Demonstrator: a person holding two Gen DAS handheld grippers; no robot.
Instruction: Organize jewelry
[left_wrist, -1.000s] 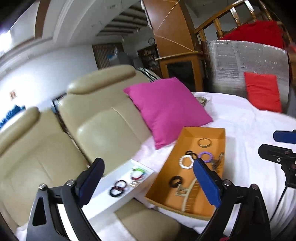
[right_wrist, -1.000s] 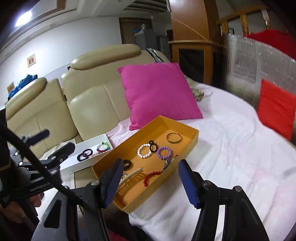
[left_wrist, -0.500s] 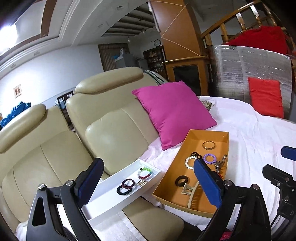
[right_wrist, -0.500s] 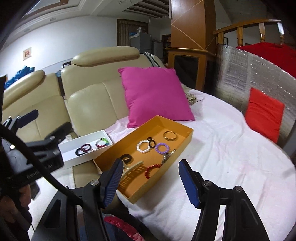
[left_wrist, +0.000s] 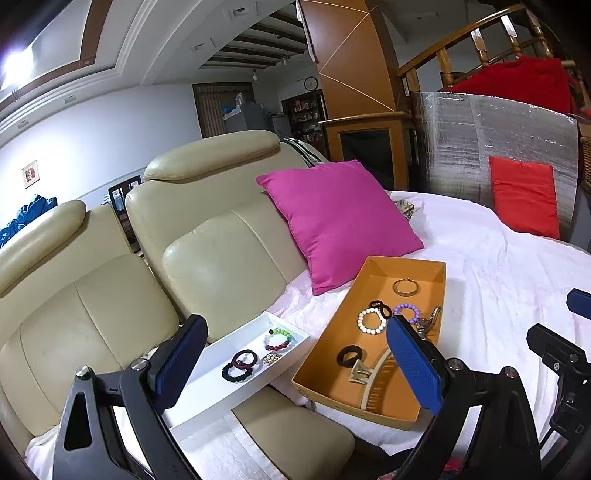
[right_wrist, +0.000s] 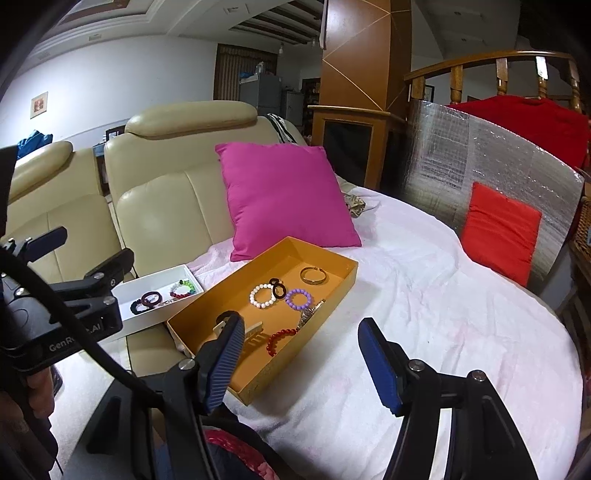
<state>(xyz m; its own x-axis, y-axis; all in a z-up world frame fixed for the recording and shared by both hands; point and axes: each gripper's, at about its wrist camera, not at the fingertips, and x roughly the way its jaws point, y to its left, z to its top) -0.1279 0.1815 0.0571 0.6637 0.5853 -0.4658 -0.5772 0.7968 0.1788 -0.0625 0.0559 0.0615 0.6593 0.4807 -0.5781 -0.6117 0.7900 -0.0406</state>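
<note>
An orange tray (left_wrist: 439, 269) (right_wrist: 347, 264) lies on the white sheet and holds several pieces: a gold bangle (right_wrist: 313, 275), a white bead bracelet (right_wrist: 261, 295), a purple bead bracelet (right_wrist: 296, 298), a red bead bracelet (right_wrist: 279, 341), black rings and a hair claw (left_wrist: 360, 373). A white tray (left_wrist: 207, 391) (right_wrist: 127, 291) to its left holds a few bracelets (left_wrist: 279, 339). My left gripper (left_wrist: 295, 360) is open and empty, held back from both trays. My right gripper (right_wrist: 301, 356) is open and empty, near the orange tray's front corner.
A magenta cushion (right_wrist: 284, 199) leans on the beige leather sofa back (left_wrist: 207, 221) behind the trays. A red cushion (right_wrist: 498, 232) rests against a silver foil panel (right_wrist: 480, 158) at the right. The white sheet (right_wrist: 443, 314) spreads to the right of the orange tray.
Both grippers have pulled back and up from the trays, so both trays look smaller and farther away. Both stay open and empty.
</note>
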